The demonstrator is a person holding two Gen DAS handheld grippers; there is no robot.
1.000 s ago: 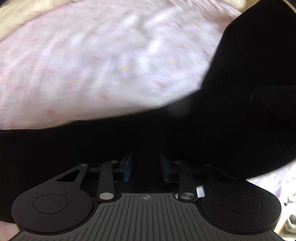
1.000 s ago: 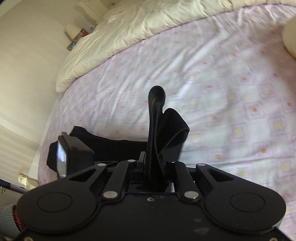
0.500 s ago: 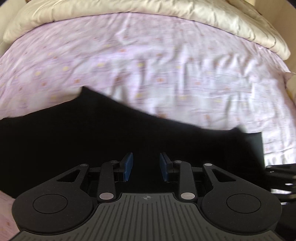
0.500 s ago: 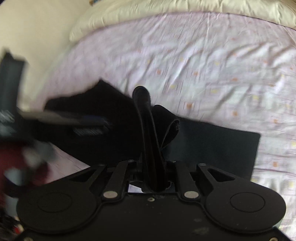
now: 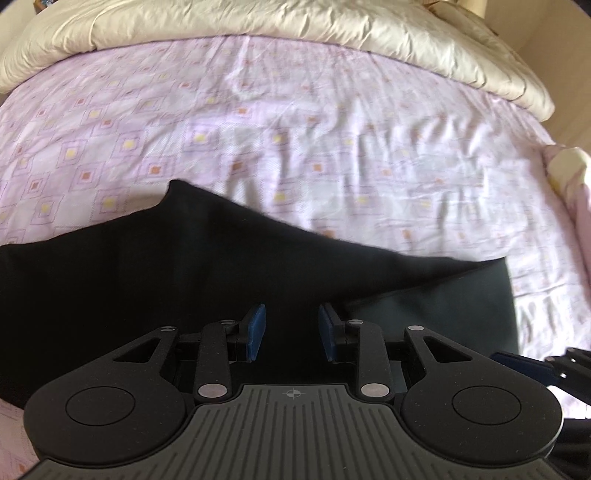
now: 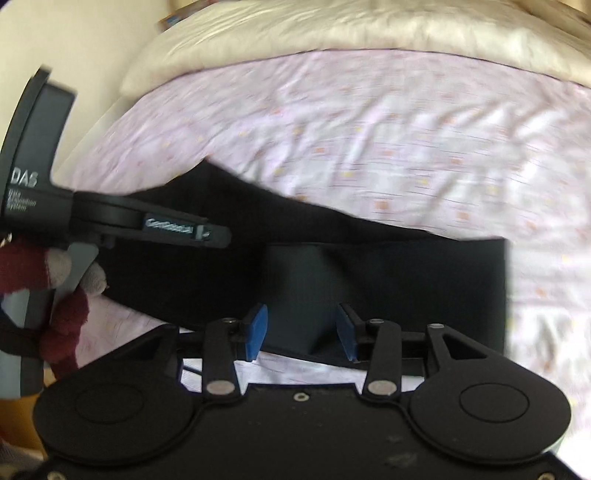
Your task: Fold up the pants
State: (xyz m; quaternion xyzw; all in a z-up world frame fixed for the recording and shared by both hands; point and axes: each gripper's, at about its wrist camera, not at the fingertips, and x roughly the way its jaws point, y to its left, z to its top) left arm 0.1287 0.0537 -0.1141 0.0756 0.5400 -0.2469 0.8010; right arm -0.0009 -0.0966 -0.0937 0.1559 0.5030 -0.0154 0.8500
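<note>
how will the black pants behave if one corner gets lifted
Likely floppy: the pants lie flat in soft folds on the sheet, so a lifted corner should drape and drag the rest. Probably light, since they look thin. The fold may well slip open.

Both wrist views look steeply down, close, sharing the pants [image 5: 147, 280].

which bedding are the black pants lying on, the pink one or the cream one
The pink patterned sheet: the black pants lie spread on it. The cream duvet is bunched along the far edge, clear of the pants.
</note>
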